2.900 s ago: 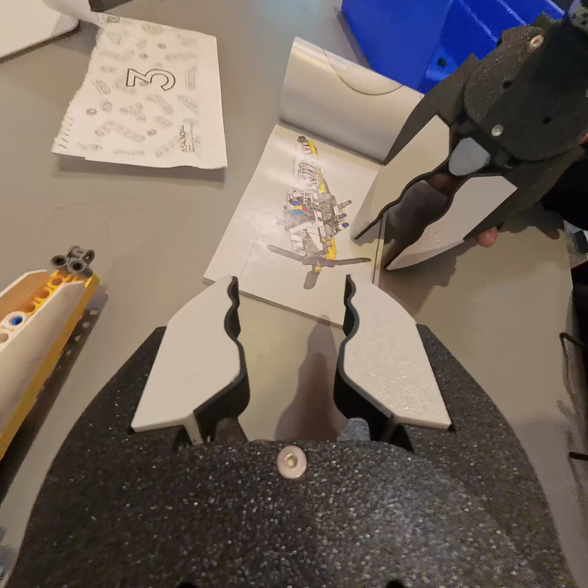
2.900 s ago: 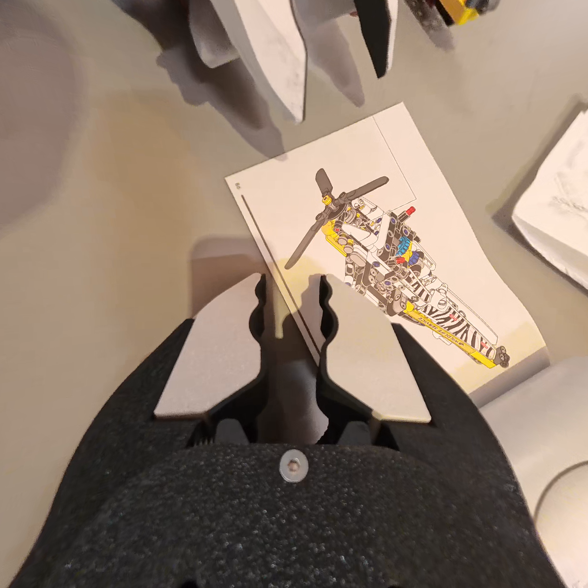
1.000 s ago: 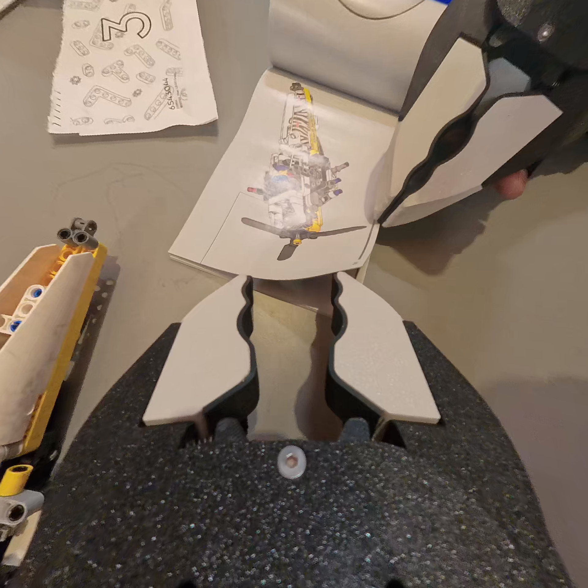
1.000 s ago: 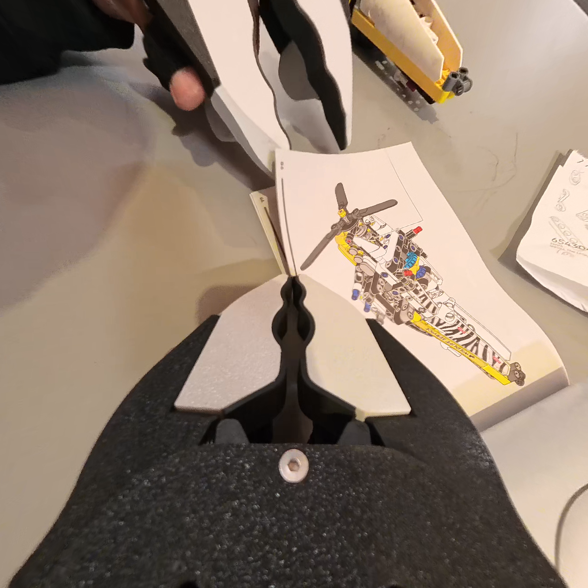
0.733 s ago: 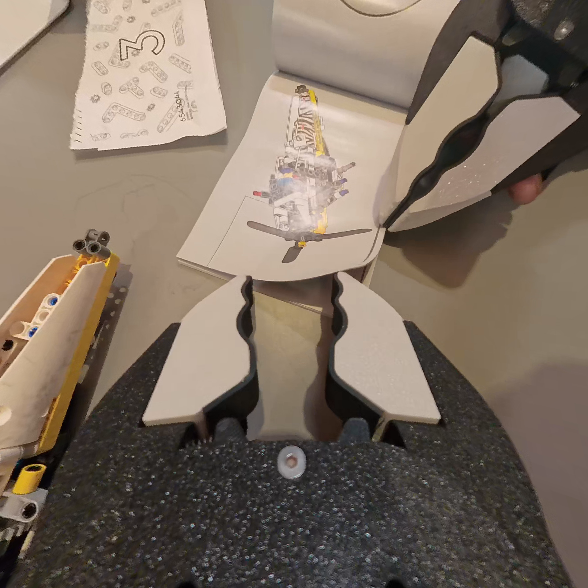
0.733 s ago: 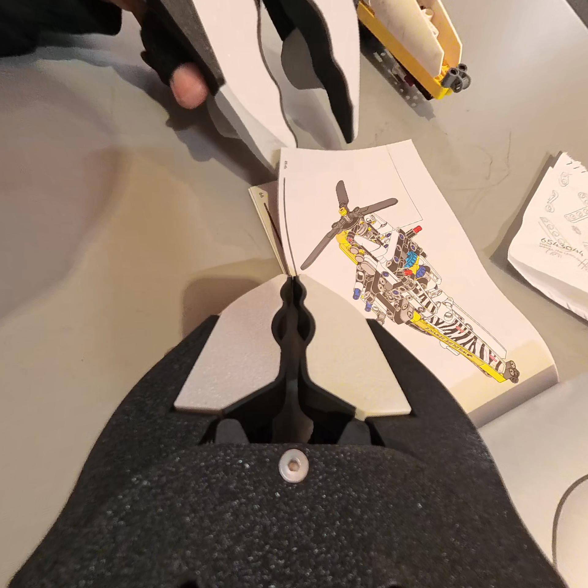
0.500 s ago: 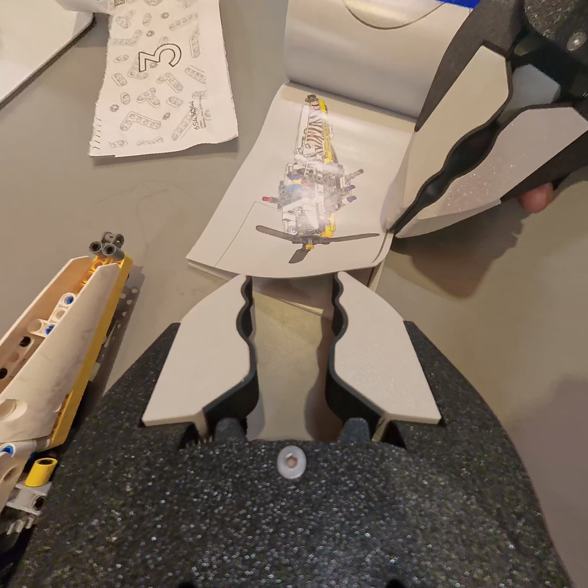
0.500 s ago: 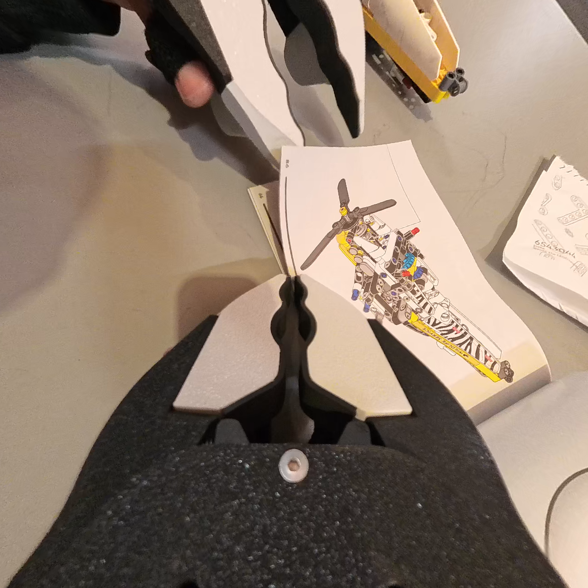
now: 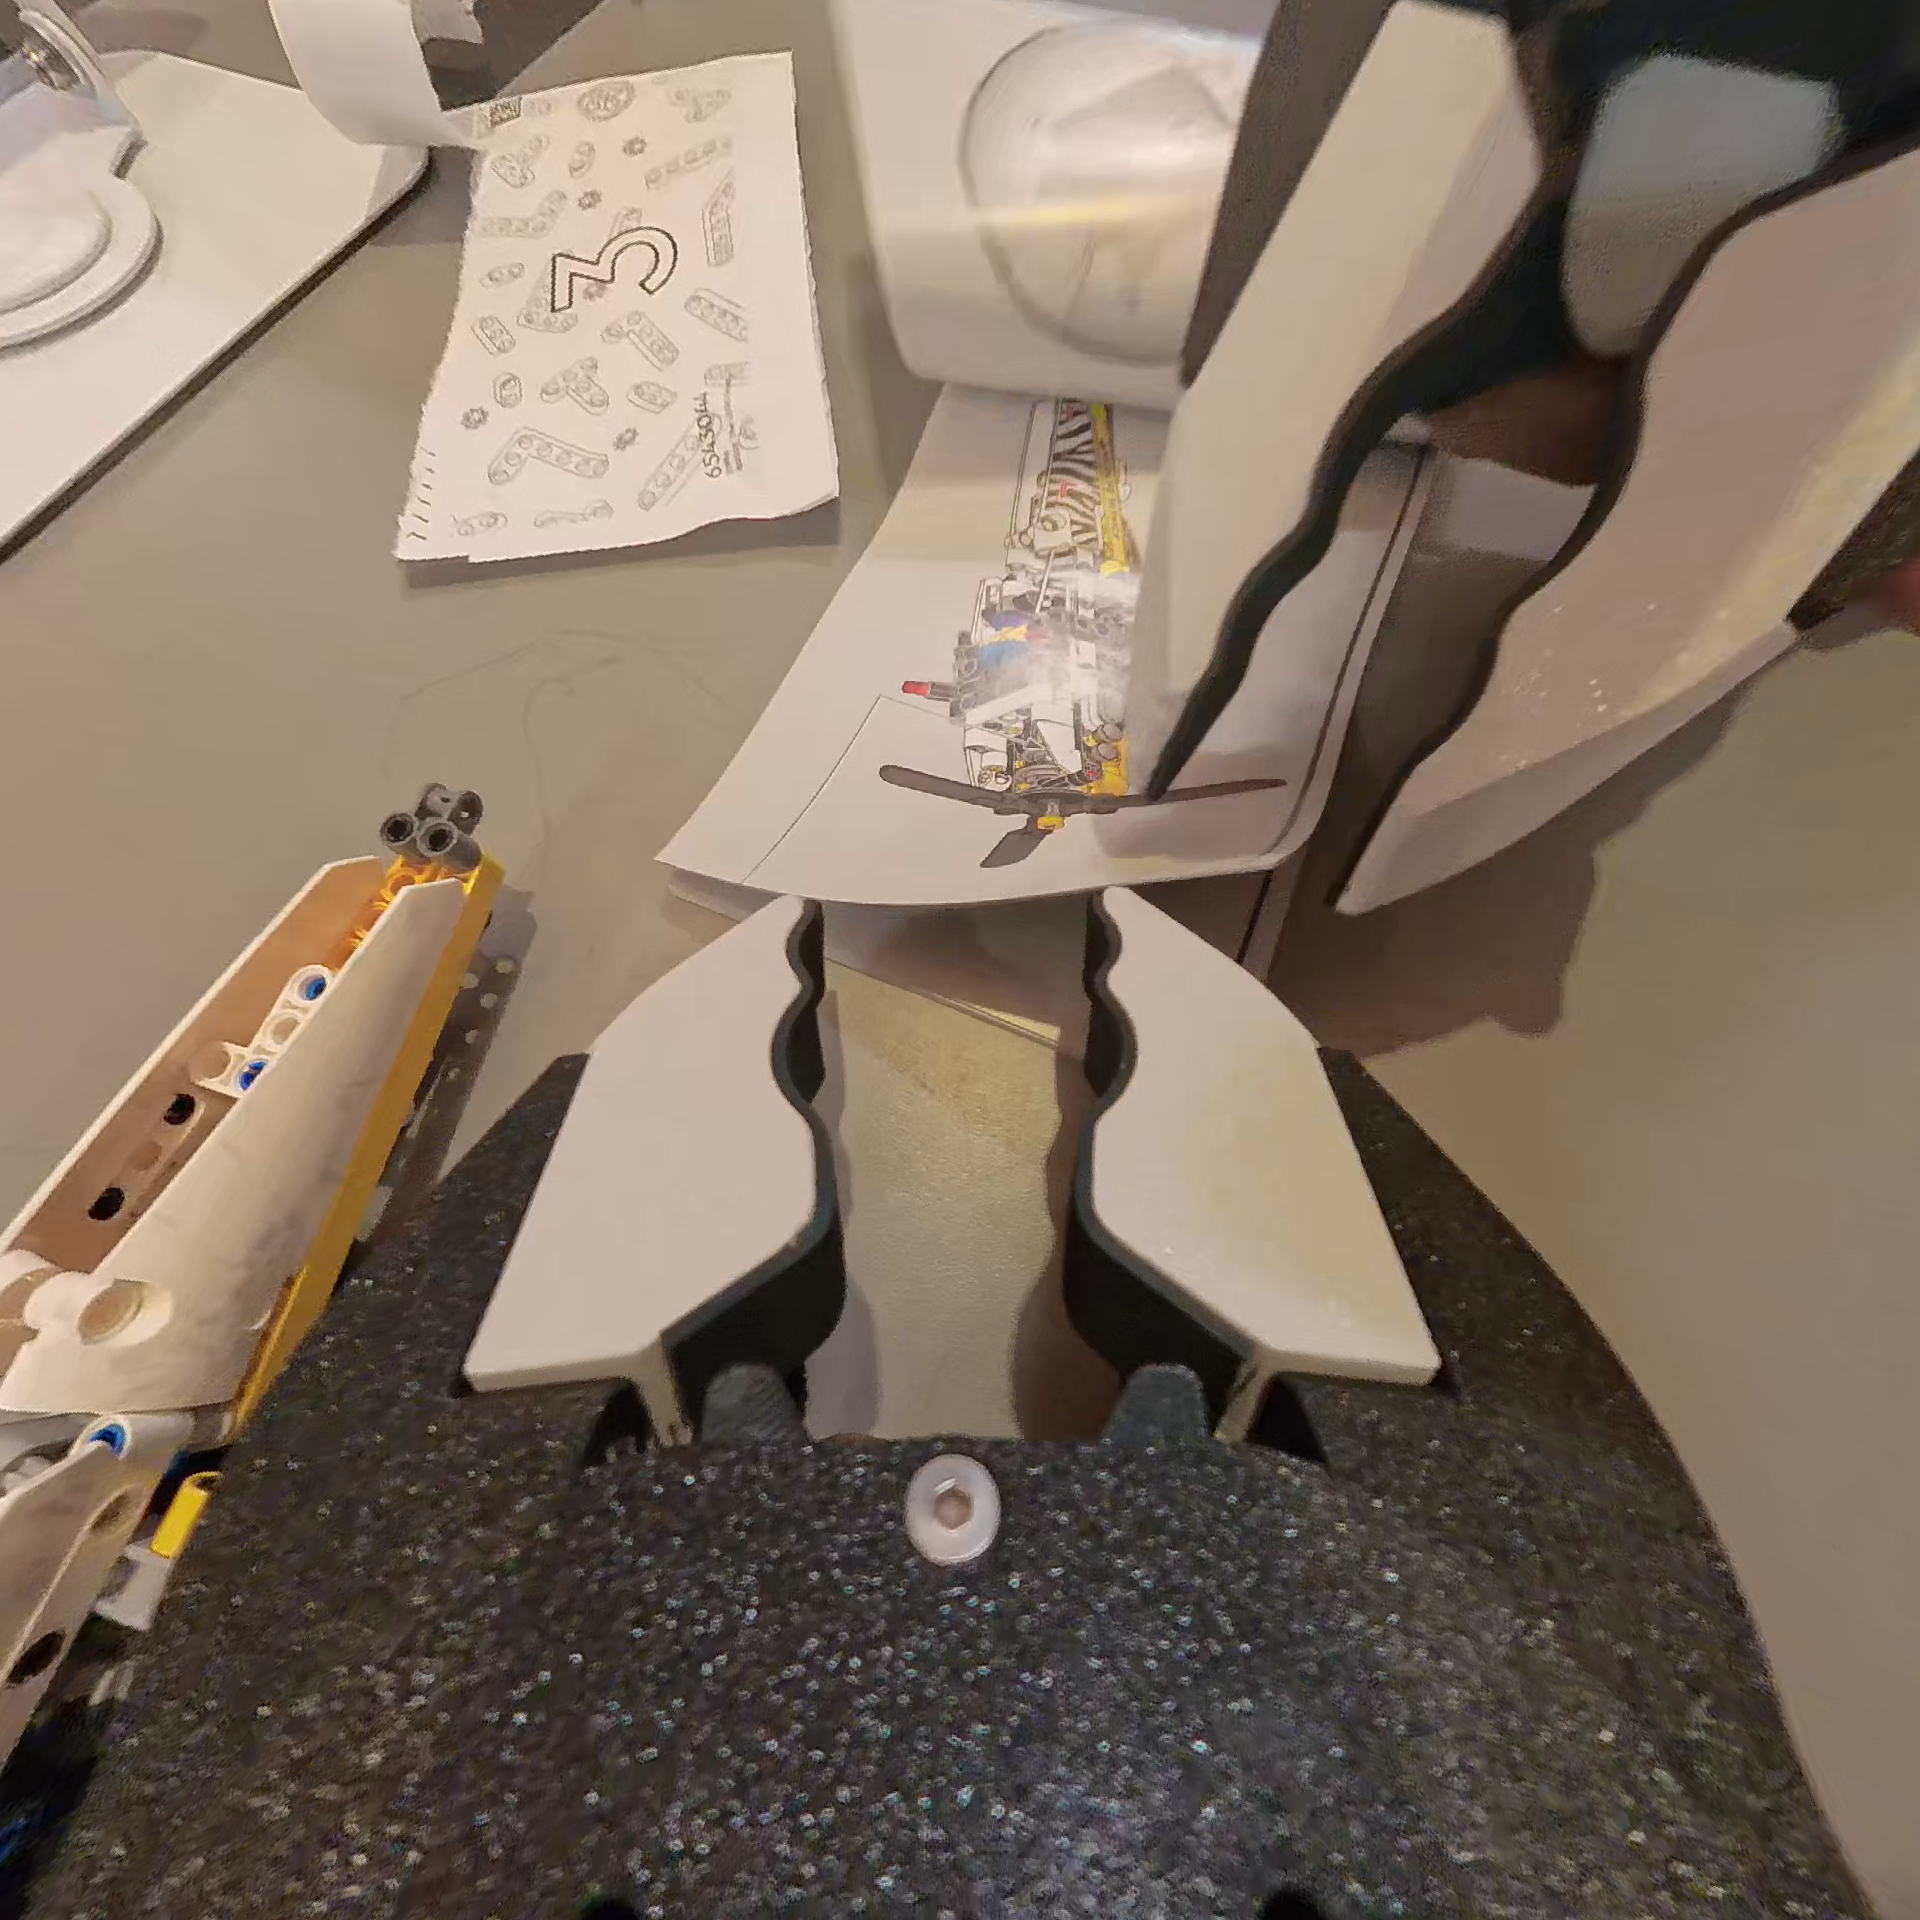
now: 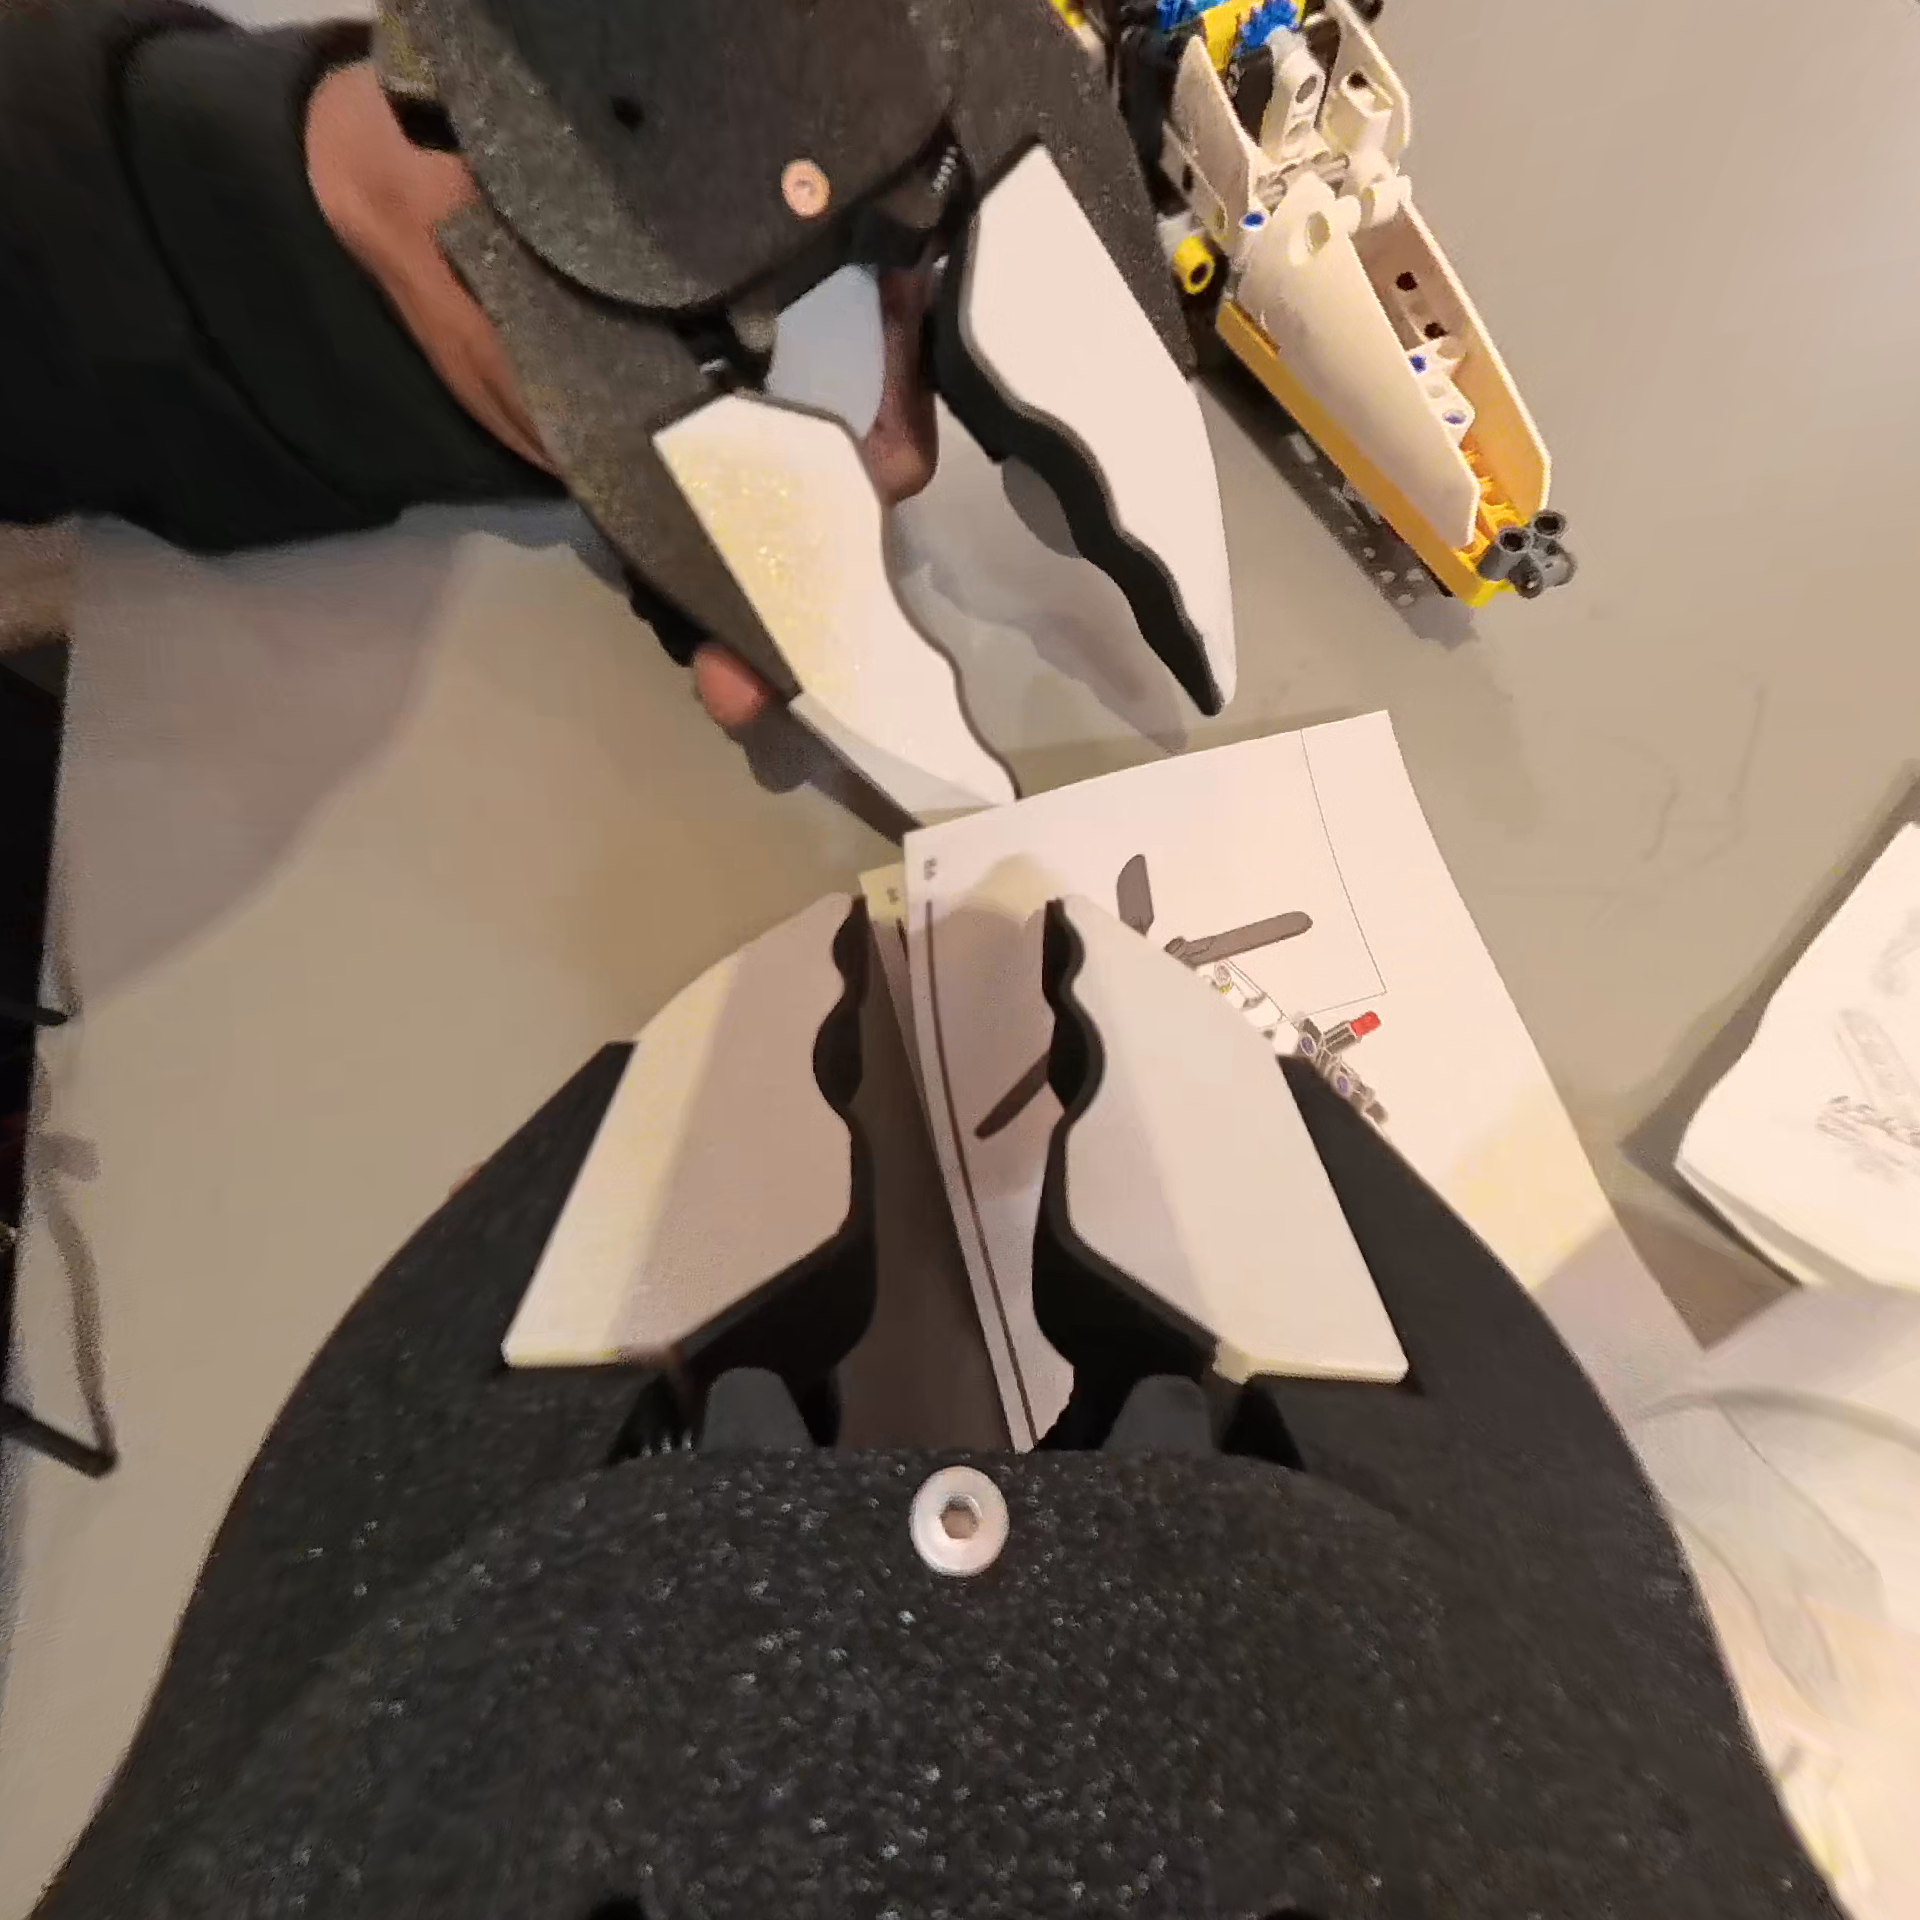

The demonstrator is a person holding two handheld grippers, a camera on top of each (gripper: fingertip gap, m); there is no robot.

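Release of the booklet page (image 10: 1226, 831) is what I record first: my right gripper (image 10: 951, 914), clamped on that page's corner a moment ago, now stands with fingers apart, the lifted page passing loosely between them with no pad pressing it. My left gripper (image 9: 951, 914) is unchanged, fingers apart and empty, the booklet's near edge just ahead of its tips and the yellow-and-white brick model (image 9: 208, 1122) off to its left.

My left wrist camera looks forward and down along the left claw (image 9: 951, 914), close above the grey counter (image 9: 260, 675). My right wrist camera faces the opposite way, equally close. Both views share the open white instruction booklet (image 9: 935, 810) (image 10: 1351, 831) and the yellow-and-white brick model (image 9: 208, 1143) (image 10: 1371, 343).
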